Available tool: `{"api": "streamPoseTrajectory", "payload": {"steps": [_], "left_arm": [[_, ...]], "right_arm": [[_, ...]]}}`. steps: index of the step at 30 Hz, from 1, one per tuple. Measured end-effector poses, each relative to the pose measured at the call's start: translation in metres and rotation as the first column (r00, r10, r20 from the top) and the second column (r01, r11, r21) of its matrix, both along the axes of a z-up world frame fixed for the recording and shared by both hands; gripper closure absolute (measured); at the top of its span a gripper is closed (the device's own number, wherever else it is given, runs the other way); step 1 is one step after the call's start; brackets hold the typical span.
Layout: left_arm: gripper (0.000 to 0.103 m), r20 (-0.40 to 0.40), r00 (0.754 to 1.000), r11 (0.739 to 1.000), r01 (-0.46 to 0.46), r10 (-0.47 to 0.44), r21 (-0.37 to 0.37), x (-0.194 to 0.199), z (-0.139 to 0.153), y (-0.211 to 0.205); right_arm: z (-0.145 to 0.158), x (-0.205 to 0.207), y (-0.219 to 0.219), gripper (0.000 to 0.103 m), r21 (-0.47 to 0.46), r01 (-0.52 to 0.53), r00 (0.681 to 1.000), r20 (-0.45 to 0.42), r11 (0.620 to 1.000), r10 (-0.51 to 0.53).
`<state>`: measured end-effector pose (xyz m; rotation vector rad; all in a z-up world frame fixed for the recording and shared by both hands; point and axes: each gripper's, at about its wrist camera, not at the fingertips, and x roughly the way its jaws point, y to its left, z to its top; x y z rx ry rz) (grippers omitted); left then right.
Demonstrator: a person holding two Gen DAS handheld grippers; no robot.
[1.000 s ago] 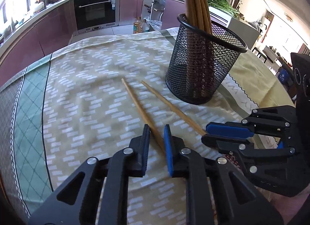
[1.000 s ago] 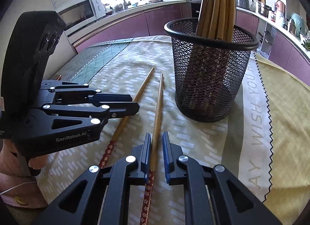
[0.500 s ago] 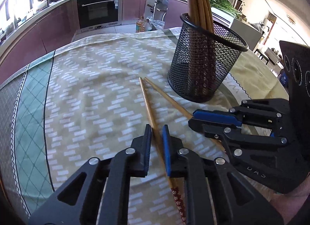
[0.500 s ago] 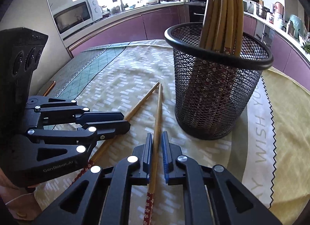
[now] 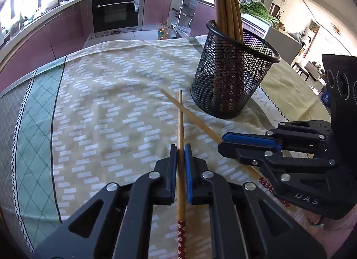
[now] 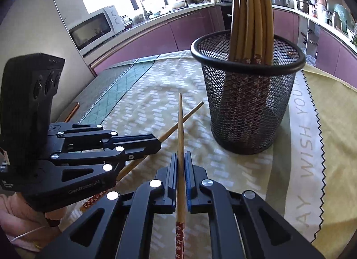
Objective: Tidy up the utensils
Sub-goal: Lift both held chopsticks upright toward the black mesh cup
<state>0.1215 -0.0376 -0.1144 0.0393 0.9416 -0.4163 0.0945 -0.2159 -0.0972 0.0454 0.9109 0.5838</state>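
Observation:
Two bamboo chopsticks with red flowered ends are held over the tablecloth. My left gripper (image 5: pixel 180 148) has its jaws closing tight, pads pressing on one chopstick (image 5: pixel 180 120) that runs straight out ahead. My right gripper (image 6: pixel 181 155) is shut on the other chopstick (image 6: pixel 180 125). Each gripper shows in the other's view, the right gripper (image 5: pixel 221 144) and the left gripper (image 6: pixel 158 145), and the two sticks cross near their tips. A black mesh holder (image 5: pixel 232 80) (image 6: pixel 245 107) stands just beyond them, upright, with several chopsticks (image 6: pixel 252 13) in it.
A yellow patterned tablecloth (image 5: pixel 107 107) with a green band on the left covers the table. Purple kitchen cabinets, an oven (image 5: pixel 116 11) and a microwave (image 6: pixel 96 27) lie beyond the table's far edge. A hand in a pink sleeve (image 6: pixel 15 212) holds the left gripper.
The left jaws have narrowed onto their chopstick, which now lines up with the gripper. Both sticks, lying side by side before, now cross at the tips. The holder looks nearer in both views.

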Motion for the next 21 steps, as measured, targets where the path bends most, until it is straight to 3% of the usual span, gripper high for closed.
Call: {"api": "streamPoseTrajectory", "payload": {"steps": [8,14,21], "left_arm": [[0.093,-0.005,0.999,0.998,0.034,-0.034,0.049,0.002,-0.003,-0.007],[0.095,0.011,1.0,0.998,0.02,-0.021,0.063,0.004,-0.003,-0.01],[0.095,0.032,0.999,0.999,0.019,-0.02,0.025,-0.001,0.009,-0.007]], "right_arm": [[-0.005,0.004,0.012,0.097,-0.055,-0.006,1.0,0.01,0.998,0.006],[-0.005,0.006,0.01,0.097,-0.032,0.001,1.0,0.005,0.999,0.0],[0.01,-0.004,-0.004,0.097,0.038,-0.004,0.999,0.039,0.999,0.003]]}}
